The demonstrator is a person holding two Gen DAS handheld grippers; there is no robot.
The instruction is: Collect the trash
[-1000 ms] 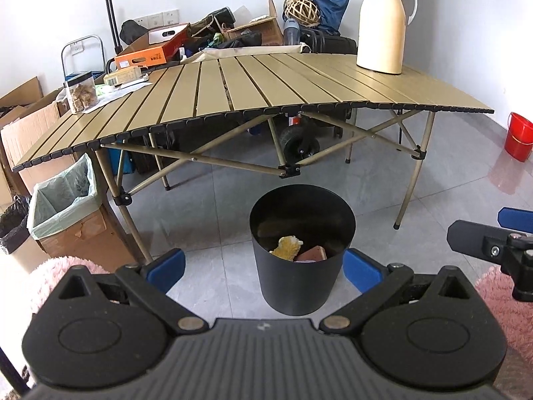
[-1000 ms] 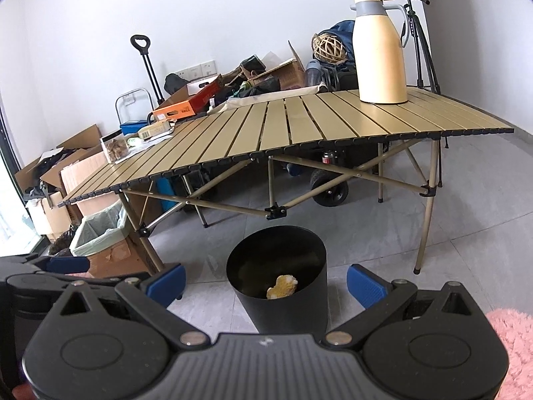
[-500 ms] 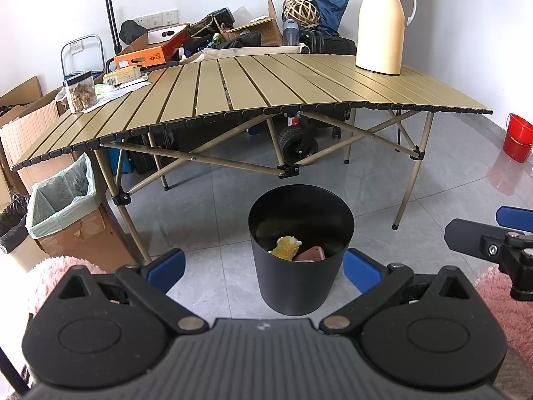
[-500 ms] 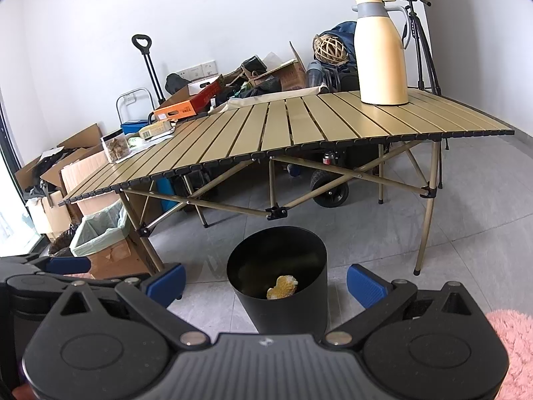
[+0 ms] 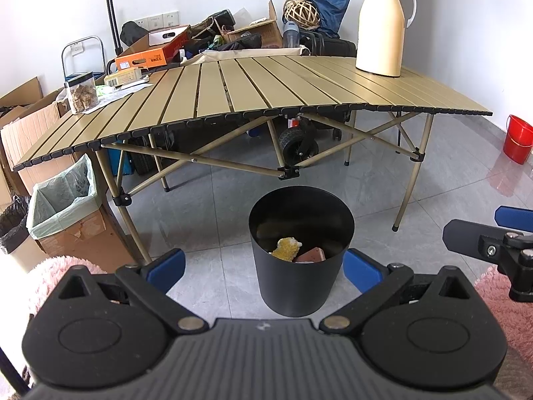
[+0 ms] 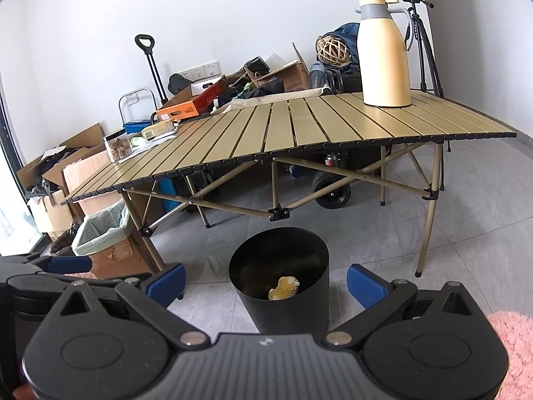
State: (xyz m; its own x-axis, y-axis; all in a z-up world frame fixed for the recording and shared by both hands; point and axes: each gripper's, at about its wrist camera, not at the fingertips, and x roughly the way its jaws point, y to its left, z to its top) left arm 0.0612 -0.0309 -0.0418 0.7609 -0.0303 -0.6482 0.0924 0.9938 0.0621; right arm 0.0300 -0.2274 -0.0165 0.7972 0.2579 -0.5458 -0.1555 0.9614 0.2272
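Observation:
A black round bin [image 5: 296,280] [image 6: 286,310] stands on the grey floor in front of the slatted table. Inside it lie a yellow crumpled scrap [image 5: 285,249] [image 6: 283,288] and a reddish piece [image 5: 311,255]. My left gripper [image 5: 265,268] is open and empty, its blue pads on either side of the bin, held back from it. In the right wrist view my right gripper [image 6: 266,281] is also open with nothing in it, framing the bin the same way. Each gripper shows at the edge of the other's view.
The folding table [image 5: 253,100] carries a cream thermos jug [image 5: 383,23], a clear jar [image 5: 81,93] and papers at its left end. A lined cardboard box [image 5: 63,213] stands left, a red bucket [image 5: 518,140] right, a tripod [image 6: 426,43] and piled clutter behind. Pink fluffy fabric [image 5: 506,303] lies near.
Almost nothing: both grippers stay open and the views have drifted only slightly.

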